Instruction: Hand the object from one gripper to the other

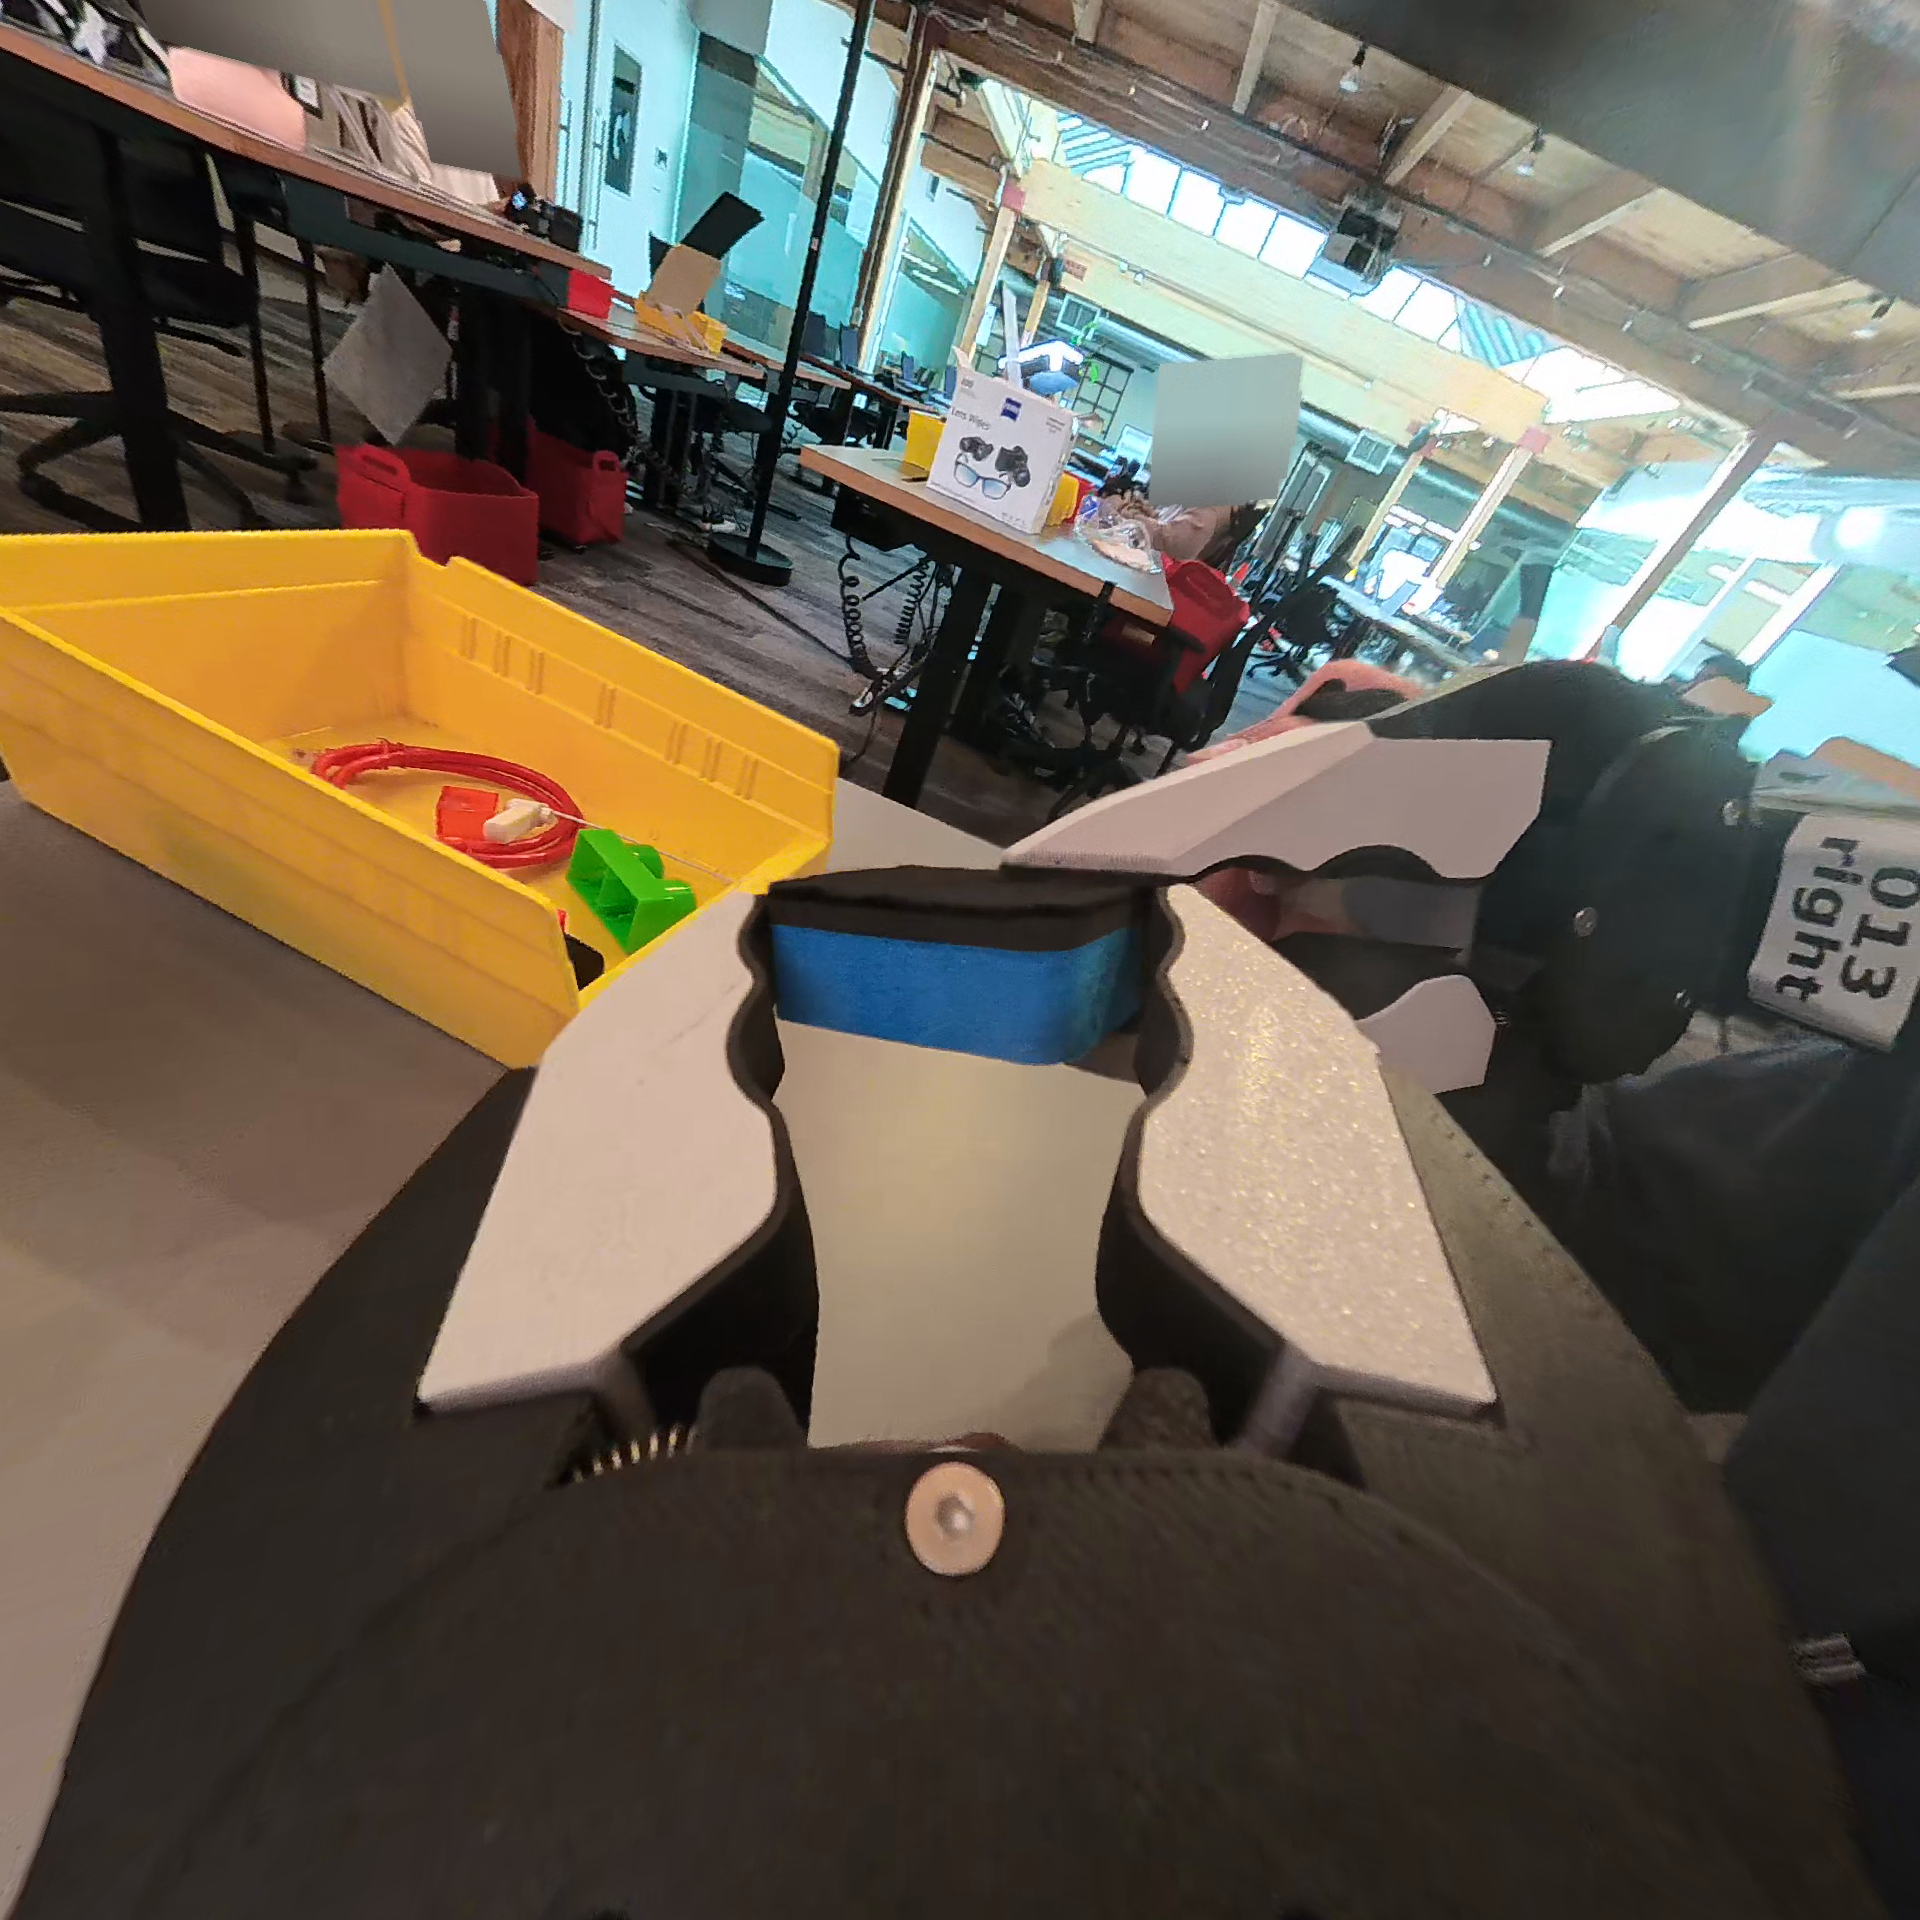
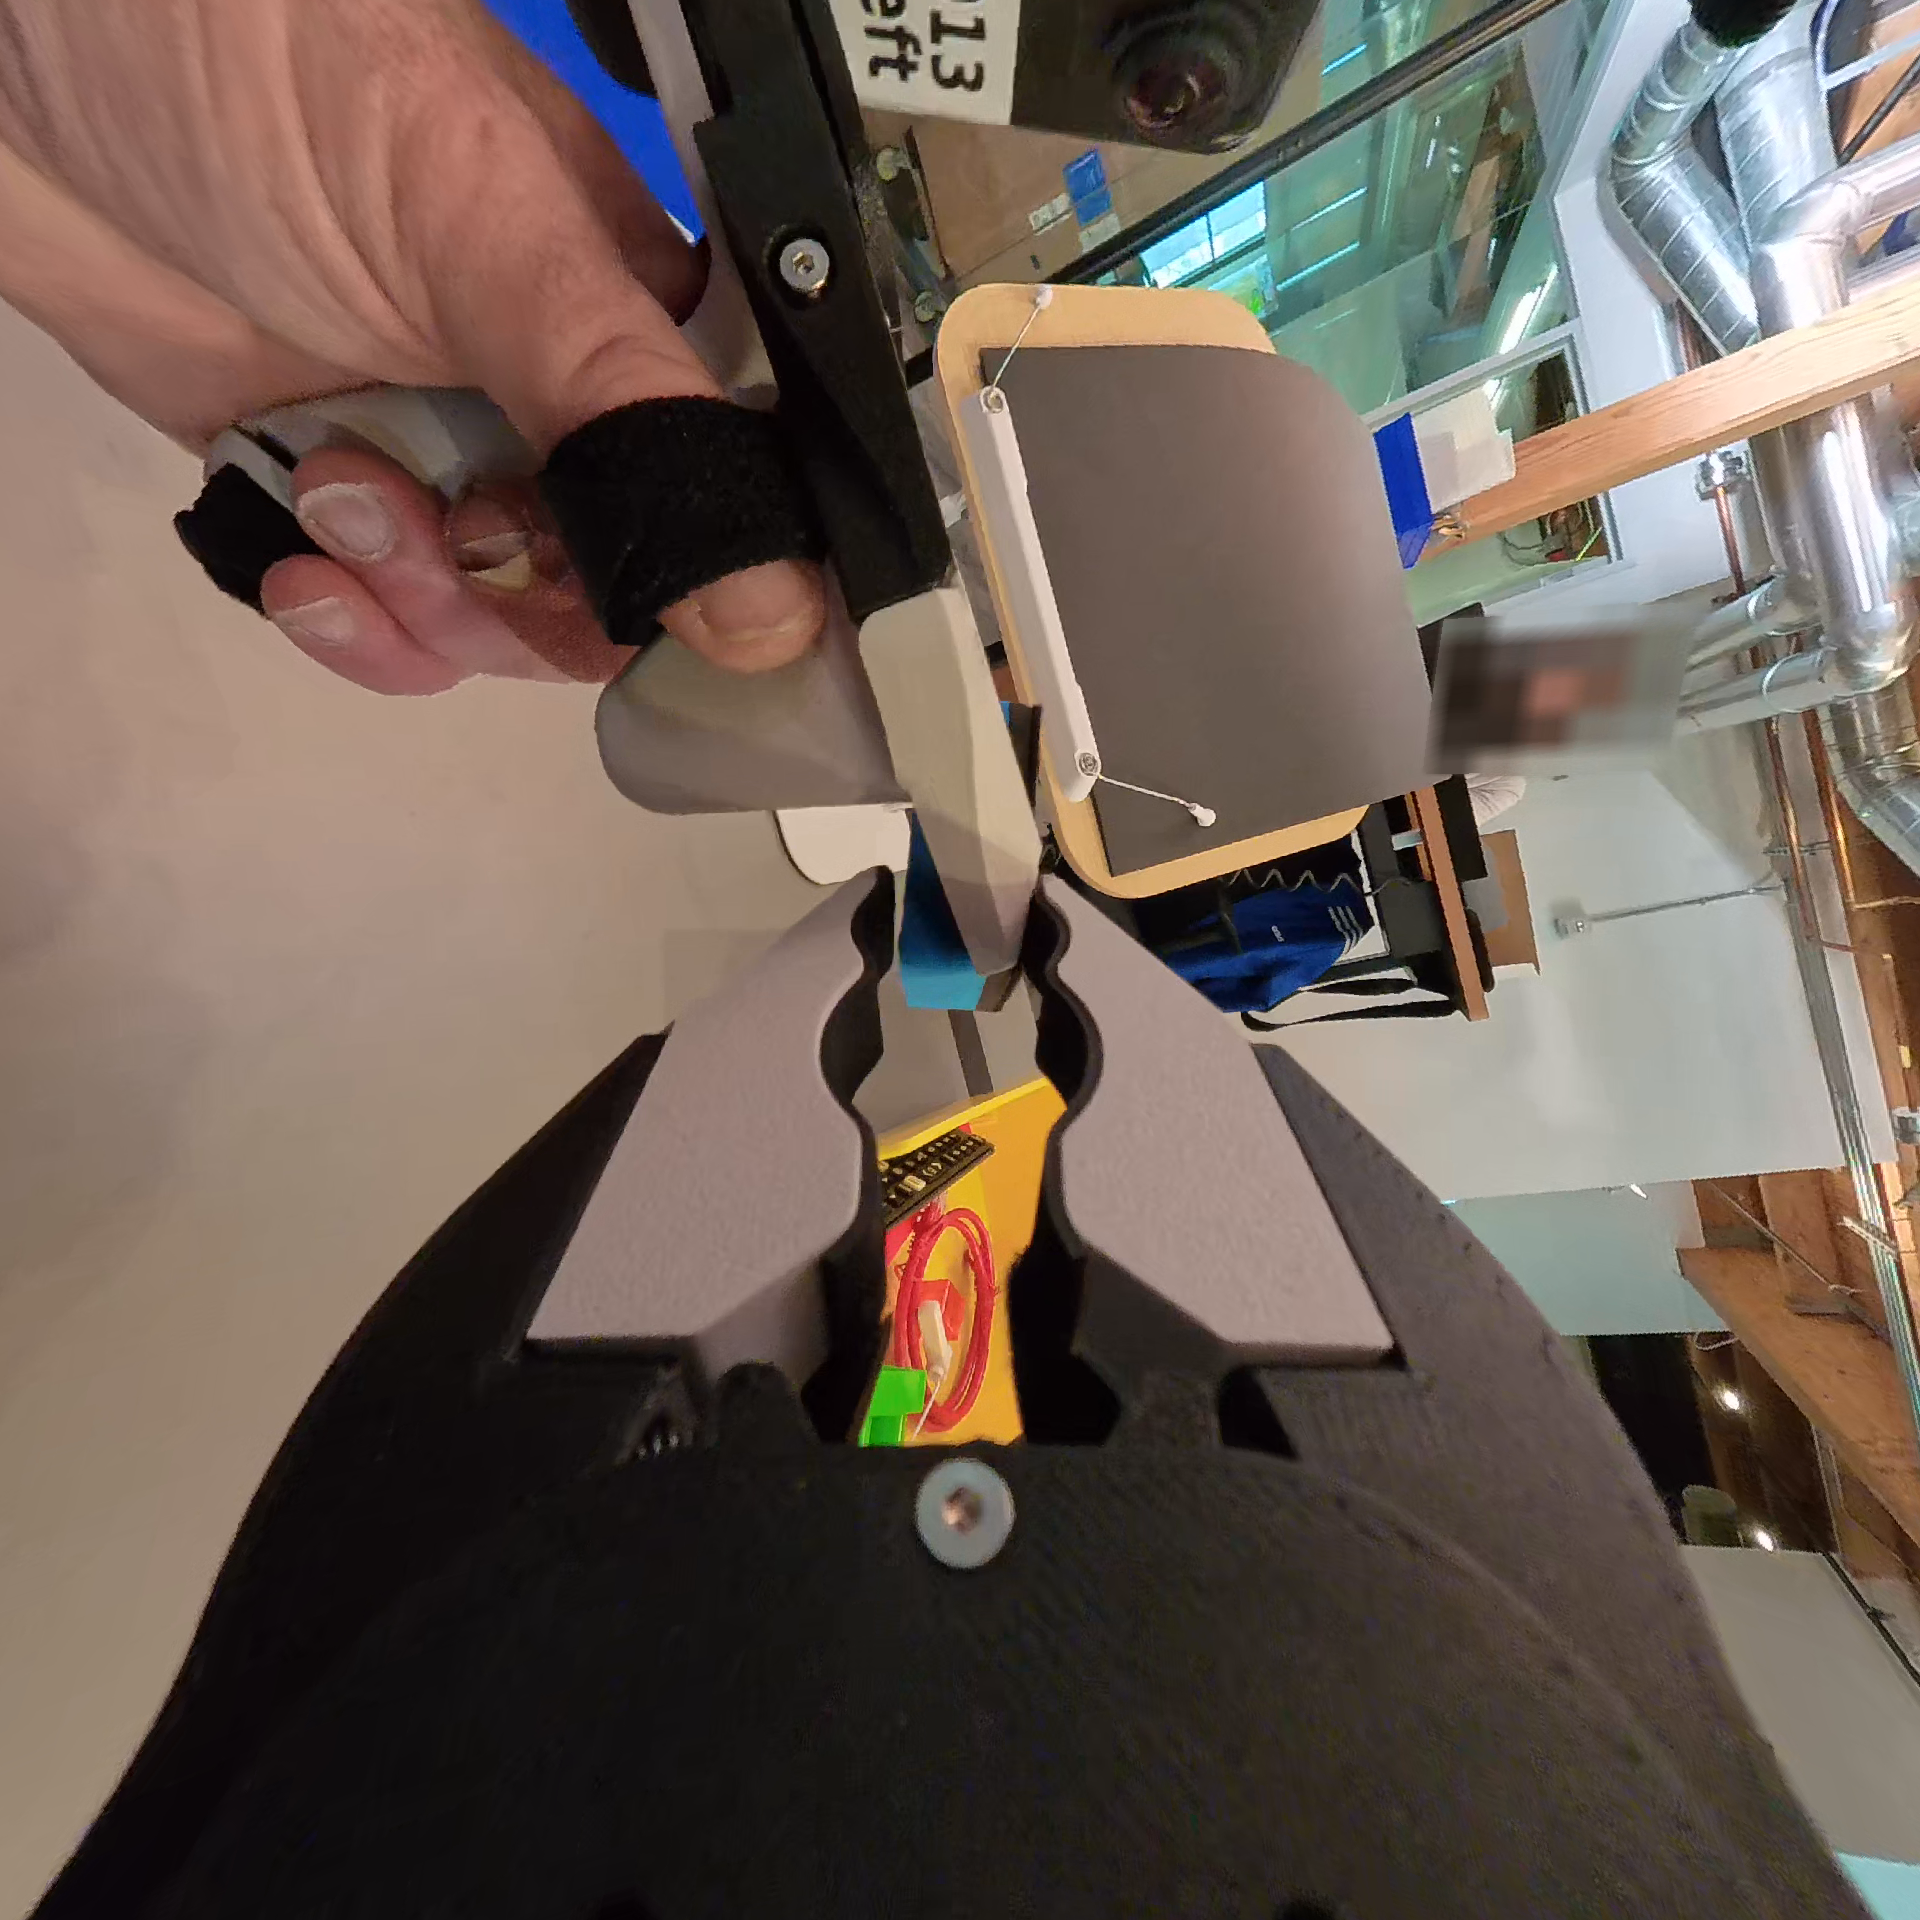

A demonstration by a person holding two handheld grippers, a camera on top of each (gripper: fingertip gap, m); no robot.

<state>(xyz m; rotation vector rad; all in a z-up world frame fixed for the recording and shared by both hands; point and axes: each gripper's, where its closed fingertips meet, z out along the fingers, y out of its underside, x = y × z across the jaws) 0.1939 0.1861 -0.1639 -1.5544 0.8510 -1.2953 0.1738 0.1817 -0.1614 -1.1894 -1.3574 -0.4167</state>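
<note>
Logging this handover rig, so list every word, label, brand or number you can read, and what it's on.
I don't quote writing; here is where it stands.
White tag on the right gripper: printed, legible.
White tag on the left gripper: partly cut off.
White box on a far table: printed, small.
Black board in the yellow bin: too small to read.

Tight quarters at the handover: the blue-and-black sponge block (image 1: 951, 982) fills the gap between the left claw (image 1: 956, 966) tips, and the right claw (image 1: 1195, 935) crosses in from the right, one finger lying over the block's top. To the left, the yellow bin (image 1: 436, 914) walls off that side of the desk (image 1: 208, 1143). Near left, bare desk lies open.
</note>
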